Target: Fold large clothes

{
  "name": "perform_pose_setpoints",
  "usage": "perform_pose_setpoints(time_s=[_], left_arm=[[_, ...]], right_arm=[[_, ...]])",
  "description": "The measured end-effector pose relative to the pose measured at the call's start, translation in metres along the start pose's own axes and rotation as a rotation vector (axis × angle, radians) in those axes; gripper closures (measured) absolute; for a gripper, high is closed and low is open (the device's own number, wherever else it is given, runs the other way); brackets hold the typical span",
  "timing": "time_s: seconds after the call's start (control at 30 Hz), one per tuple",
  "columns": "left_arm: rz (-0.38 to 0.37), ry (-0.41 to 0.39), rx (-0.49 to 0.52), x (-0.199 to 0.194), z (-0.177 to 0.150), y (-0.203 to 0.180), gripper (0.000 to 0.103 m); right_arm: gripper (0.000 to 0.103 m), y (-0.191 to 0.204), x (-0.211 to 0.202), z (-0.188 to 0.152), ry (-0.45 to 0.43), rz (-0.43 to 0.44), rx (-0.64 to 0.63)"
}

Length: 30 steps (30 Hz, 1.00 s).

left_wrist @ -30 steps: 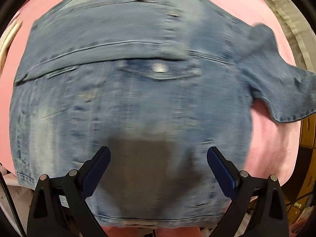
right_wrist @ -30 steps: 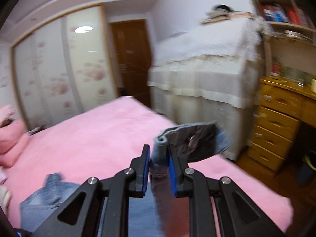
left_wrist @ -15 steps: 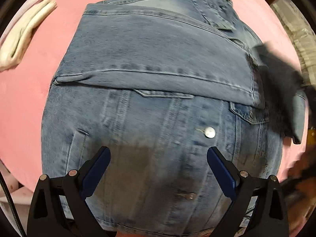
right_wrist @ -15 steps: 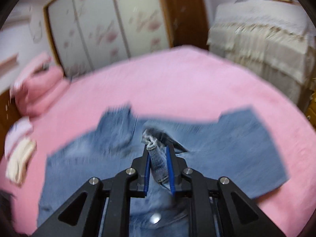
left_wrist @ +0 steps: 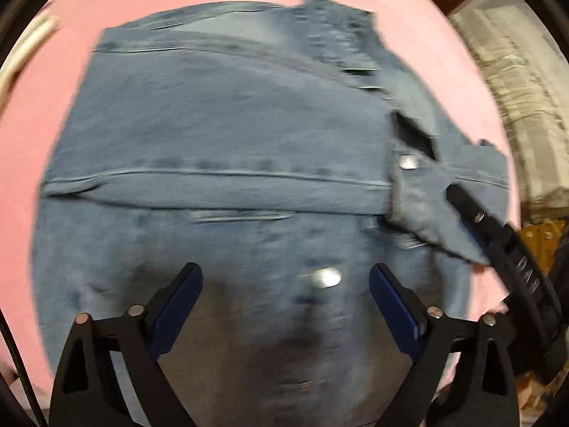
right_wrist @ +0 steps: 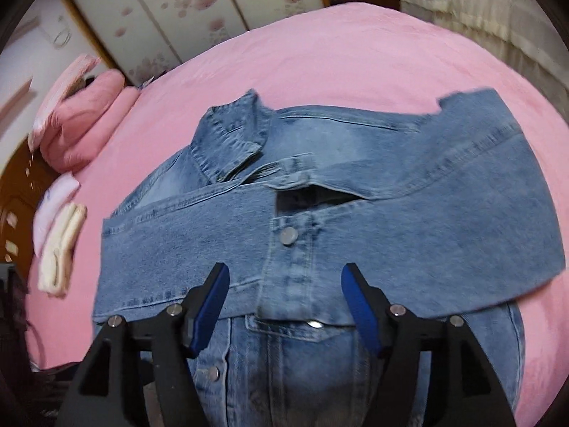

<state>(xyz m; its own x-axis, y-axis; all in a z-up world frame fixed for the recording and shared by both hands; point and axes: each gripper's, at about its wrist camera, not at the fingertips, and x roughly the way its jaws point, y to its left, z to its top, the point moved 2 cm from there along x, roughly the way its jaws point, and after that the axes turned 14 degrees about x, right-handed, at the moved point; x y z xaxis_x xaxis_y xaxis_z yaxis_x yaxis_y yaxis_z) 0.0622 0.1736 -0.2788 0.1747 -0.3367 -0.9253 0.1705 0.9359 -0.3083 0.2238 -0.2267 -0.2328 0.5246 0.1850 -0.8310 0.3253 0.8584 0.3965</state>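
The faded blue denim jacket (right_wrist: 355, 213) lies spread flat on the bed with the pink cover (right_wrist: 355, 53), front side up, its collar (right_wrist: 231, 135) pointing toward the far side of the bed and both sleeves folded across the chest so that they overlap at the middle. From my right wrist view I see the buttoned cuff (right_wrist: 290, 249) of the upper sleeve lying loose on the jacket, its metal button facing up, right in front of my right claw (right_wrist: 282, 300). That claw has just been opening: its blue pads stand apart on either side of the cuff without pressing on it, so the sleeve is released. In the left wrist view my left claw (left_wrist: 284, 306) hangs over the lower front of the jacket with its pads spread wide and nothing between them but flat denim underneath; it has eased in only slightly and grips nothing. The right claw's black finger (left_wrist: 498, 227) shows at the right edge of that view, beside the cuff. Further out, pink pillows (right_wrist: 81, 117) sit at the head of the bed, with folded pale cloths (right_wrist: 60, 245) lying near them on the cover, and a wardrobe with flowered sliding doors (right_wrist: 195, 7) stands behind.
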Motion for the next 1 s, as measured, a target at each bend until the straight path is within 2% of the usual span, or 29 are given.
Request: perform_pose_setpoints(time_s=[0.1, 0.2, 0.37, 0.47, 0.63, 0.8, 0.87, 0.9, 0.97, 1.0], left_arm=[[-0.098, -0.049, -0.012, 0.012, 0.010, -0.024, 0.014], [-0.118, -0.041, -0.063, 0.037, 0.023, -0.050, 0.019], [-0.095, -0.021, -0.090, 0.074, 0.040, -0.086, 0.037], [-0.090, -0.003, -0.114, 0.081, 0.041, -0.095, 0.042], [-0.017, 0.004, -0.120, 0.096, 0.048, -0.111, 0.044], [0.105, -0.004, -0.066, 0.104, 0.058, -0.135, 0.057], [0.155, -0.008, -0.044, 0.105, 0.061, -0.146, 0.072], [0.178, -0.012, -0.022, 0.105, 0.062, -0.154, 0.077], [0.278, -0.015, 0.057, 0.104, 0.068, -0.175, 0.090], [0.317, -0.025, 0.097, 0.101, 0.072, -0.186, 0.091]], right_arm=[[0.036, -0.023, -0.009, 0.003, 0.014, -0.005, 0.061], [0.036, -0.050, -0.019, 0.002, 0.027, -0.018, 0.104], [0.036, -0.095, -0.032, -0.006, 0.095, -0.041, 0.162], [0.036, -0.120, -0.041, -0.011, 0.127, -0.047, 0.198], [0.036, -0.153, -0.045, -0.012, 0.170, -0.067, 0.232], [0.036, -0.178, -0.042, -0.006, 0.186, -0.091, 0.243], [0.036, -0.184, -0.040, -0.002, 0.189, -0.089, 0.246], [0.036, -0.187, -0.038, 0.000, 0.190, -0.087, 0.247], [0.036, -0.190, -0.033, 0.004, 0.196, -0.088, 0.243], [0.036, -0.191, -0.031, 0.005, 0.202, -0.089, 0.239]])
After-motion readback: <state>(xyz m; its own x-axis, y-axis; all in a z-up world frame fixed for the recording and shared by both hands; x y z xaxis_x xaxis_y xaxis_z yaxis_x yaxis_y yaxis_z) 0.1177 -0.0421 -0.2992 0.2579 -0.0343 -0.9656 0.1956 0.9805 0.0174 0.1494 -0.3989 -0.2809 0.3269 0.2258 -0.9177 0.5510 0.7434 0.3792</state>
